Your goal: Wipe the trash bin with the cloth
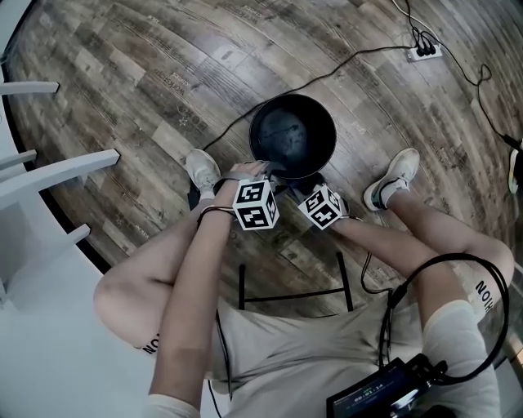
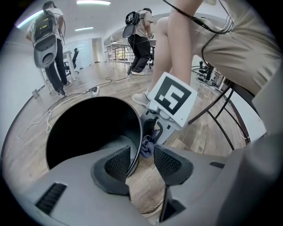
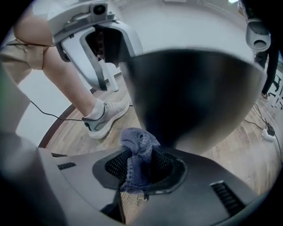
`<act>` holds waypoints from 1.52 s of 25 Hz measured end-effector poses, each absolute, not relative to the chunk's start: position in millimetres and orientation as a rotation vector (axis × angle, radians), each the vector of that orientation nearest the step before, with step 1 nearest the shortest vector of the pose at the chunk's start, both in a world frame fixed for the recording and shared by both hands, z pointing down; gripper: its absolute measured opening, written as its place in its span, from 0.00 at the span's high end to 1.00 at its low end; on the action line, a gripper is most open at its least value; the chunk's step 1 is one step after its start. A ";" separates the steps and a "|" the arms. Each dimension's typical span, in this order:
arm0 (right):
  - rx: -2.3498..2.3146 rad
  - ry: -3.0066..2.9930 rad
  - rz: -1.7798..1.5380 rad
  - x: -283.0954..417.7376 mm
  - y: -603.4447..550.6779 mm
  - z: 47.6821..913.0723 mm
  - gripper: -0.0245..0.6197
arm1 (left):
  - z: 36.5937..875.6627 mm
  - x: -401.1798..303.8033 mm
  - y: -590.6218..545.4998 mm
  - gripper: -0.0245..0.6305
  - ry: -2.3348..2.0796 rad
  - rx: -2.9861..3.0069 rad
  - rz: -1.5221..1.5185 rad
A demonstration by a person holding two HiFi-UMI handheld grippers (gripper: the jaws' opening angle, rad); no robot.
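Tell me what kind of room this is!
Probably a big open office or lab: it has a long wood-look floor, a power strip lying on it, and people standing far off under ceiling lights.

Head cam: top-down, steep, mid-range; trash bin (image 1: 292, 135) near frame centre, wood floor (image 1: 147, 73) around it.
Left gripper (image 2: 141, 160) cam: low, near floor, looks along jaws across bin rim, very close; room beyond.
Right gripper (image 3: 138, 165) cam: low, tight against bin outer wall, faces back toward left gripper.
Shared: bin in all three. Each gripper cam sees the other gripper. Head cam covers both.
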State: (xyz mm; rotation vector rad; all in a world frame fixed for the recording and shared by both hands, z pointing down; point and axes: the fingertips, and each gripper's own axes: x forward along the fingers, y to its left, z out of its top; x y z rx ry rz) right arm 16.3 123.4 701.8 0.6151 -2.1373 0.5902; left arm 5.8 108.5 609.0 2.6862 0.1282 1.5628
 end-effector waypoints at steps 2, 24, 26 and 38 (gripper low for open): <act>0.622 -2.112 0.604 15.5 123.2 717.0 0.80 | 608.4 6.7 108.4 0.69 0.125 2.687 1.552; 0.672 -1.946 0.643 50.3 137.6 762.1 0.80 | 602.9 11.9 99.2 0.70 -0.171 2.676 1.477; 0.673 -1.959 0.661 56.8 145.0 747.6 0.80 | 594.6 14.0 98.8 0.70 -0.190 2.697 1.459; 0.953 -2.006 0.781 119.8 90.9 622.6 0.80 | 516.6 32.2 66.0 0.70 -0.474 2.691 1.162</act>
